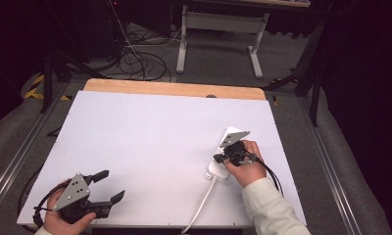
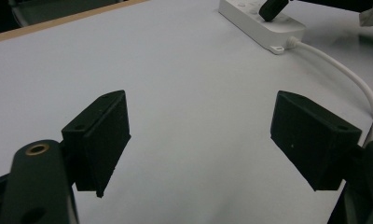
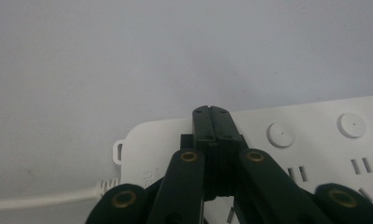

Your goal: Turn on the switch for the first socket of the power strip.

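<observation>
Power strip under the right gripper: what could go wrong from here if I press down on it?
1. The right gripper has its fingers shut, tips over the cable end of the white plastic power strip, beside the round white buttons; a press may miss them.
2. Nothing braces the strip: the left gripper sits open, far off, so it could slide on the smooth white tabletop.
3. The white power cable runs off the near edge and could snag the sleeve.

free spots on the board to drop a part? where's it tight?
Free: the white board between the open left gripper at its near left corner and the white power strip; also the whole far half toward the wooden table edge. Tight: near right, where the shut right gripper sits on the strip and its white cable runs off.
</observation>
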Motion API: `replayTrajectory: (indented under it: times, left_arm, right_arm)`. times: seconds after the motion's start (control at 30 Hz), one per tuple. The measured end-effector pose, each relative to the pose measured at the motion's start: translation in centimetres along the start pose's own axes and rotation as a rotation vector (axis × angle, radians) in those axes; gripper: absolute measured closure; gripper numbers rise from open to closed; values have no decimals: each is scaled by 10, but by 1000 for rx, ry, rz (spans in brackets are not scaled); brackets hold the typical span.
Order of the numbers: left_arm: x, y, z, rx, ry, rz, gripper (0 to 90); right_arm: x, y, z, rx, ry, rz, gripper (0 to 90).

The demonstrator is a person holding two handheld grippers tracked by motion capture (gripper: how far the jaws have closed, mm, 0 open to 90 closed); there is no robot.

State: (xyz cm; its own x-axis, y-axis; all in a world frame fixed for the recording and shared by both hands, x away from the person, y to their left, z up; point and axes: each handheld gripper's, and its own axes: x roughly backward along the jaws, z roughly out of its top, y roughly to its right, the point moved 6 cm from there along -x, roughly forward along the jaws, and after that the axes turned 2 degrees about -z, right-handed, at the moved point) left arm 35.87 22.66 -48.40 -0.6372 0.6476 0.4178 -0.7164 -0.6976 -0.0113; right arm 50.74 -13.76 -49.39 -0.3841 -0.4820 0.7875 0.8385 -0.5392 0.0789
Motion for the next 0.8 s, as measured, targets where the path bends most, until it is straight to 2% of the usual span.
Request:
replayTrajectory:
  times: [0.43, 0.8]
  left_arm:
    - [0, 0, 0, -1, 0, 0, 201]
    - [0, 0, 0, 0, 1, -2, 201]
  right_arm:
    - [-1, 0, -1, -16, 4, 6, 900]
    - [-1, 0, -2, -12, 8, 1, 900]
